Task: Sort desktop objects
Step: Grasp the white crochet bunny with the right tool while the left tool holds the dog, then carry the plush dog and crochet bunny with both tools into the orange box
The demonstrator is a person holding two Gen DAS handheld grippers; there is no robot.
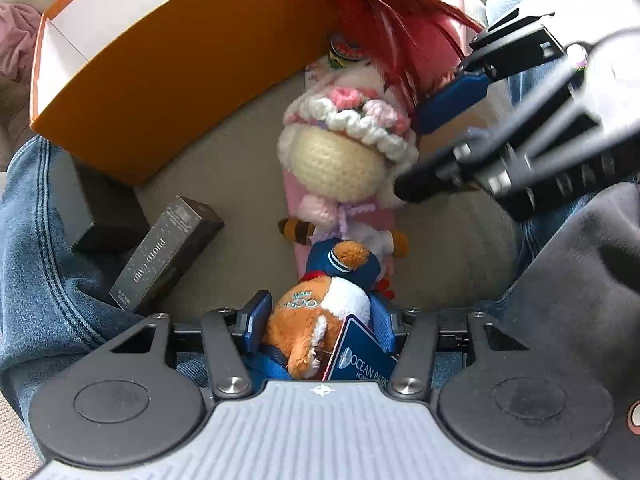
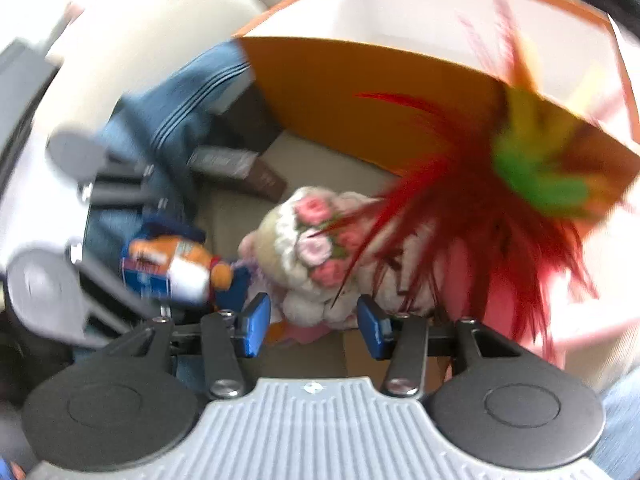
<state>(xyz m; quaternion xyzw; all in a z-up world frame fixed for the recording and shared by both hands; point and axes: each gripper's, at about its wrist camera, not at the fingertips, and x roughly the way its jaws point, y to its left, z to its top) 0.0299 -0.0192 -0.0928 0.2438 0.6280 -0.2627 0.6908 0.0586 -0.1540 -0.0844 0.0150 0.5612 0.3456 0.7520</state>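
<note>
My left gripper (image 1: 320,316) is shut on an orange fox plush (image 1: 320,320) in a blue sailor outfit with an Ocean Park tag; the plush also shows in the right wrist view (image 2: 180,268). A crocheted doll (image 1: 340,148) with a flowered bonnet lies on the beige cushion ahead. My right gripper (image 2: 314,320) is open just above and behind the doll (image 2: 304,240); it also shows in the left wrist view (image 1: 412,152), beside the doll's head. A red and green feather toy (image 1: 400,28) lies over the doll (image 2: 480,200). An open orange box (image 1: 160,80) stands behind.
Two dark card boxes (image 1: 168,248) lie at the left beside a leg in jeans (image 1: 36,240). The orange box's white inside (image 2: 440,28) appears in the right wrist view. A dark garment (image 1: 580,280) is at the right.
</note>
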